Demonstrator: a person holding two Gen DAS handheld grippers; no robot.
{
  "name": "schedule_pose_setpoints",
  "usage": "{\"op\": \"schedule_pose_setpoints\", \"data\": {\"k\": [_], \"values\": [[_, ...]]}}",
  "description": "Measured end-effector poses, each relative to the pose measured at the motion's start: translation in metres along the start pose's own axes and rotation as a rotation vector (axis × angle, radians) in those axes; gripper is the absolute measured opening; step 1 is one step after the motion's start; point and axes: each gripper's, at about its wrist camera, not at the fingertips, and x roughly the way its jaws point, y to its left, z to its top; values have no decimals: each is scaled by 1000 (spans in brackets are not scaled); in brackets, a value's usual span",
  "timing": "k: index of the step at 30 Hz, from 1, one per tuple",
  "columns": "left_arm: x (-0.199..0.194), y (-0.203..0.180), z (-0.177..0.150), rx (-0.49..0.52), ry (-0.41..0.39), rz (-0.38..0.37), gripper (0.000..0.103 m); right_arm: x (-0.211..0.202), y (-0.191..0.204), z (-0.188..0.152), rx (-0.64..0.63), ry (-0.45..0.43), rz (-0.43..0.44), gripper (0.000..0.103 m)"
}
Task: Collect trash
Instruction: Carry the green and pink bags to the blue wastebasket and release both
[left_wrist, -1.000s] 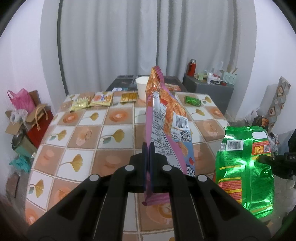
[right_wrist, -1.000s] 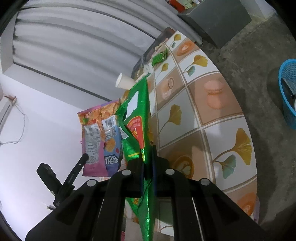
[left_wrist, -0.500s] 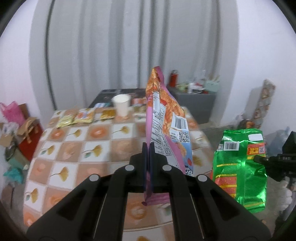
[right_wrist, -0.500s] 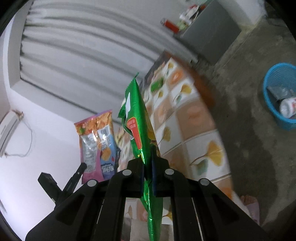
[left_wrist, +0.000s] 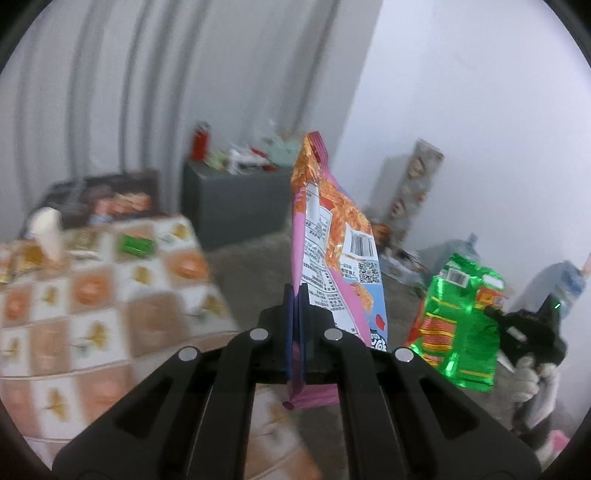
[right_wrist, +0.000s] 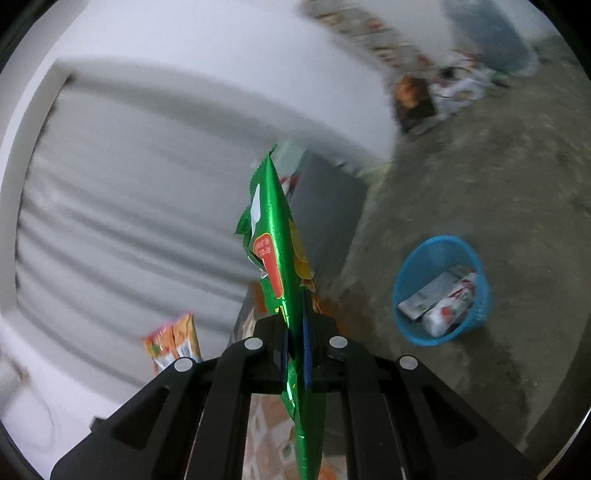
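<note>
Two snack bags up in the tongs, bin in sight on the floor!

Biggest first: bench (left_wrist: 110, 295) w/ the ginkgo-tile cloth off to the left, not cleared yet – paper cup (left_wrist: 46, 232), green wrapper (left_wrist: 137, 245) & more packets at its far edge. Blue wastebasket (right_wrist: 441, 291) on the floor, right of the right tongs, already w/ a few cartons inside. Pink-orange chip bag (left_wrist: 332, 258) upright, pinched at its lower edge by left tongs (left_wrist: 295, 332), clamped tight. Green foil bag (right_wrist: 280, 266) edge-on, right tongs (right_wrist: 295, 347) nipped narrow on it. Neither dropped yet – roughly midway, I'd say.
</note>
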Motion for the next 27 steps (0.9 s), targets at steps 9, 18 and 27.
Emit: {"op": "schedule_pose_setpoints", "data": {"k": [9,18,27], "values": [[94,-30,-10,41,145,-21,1,113,-124,-11,320,116,-57,6],[161,-11,-18,40,258,16,1,260,-235,-22,476,255,-358,24],[233,-22,-27,20,398,-29,1,217,-243,2,358,160,-421,37]]}}
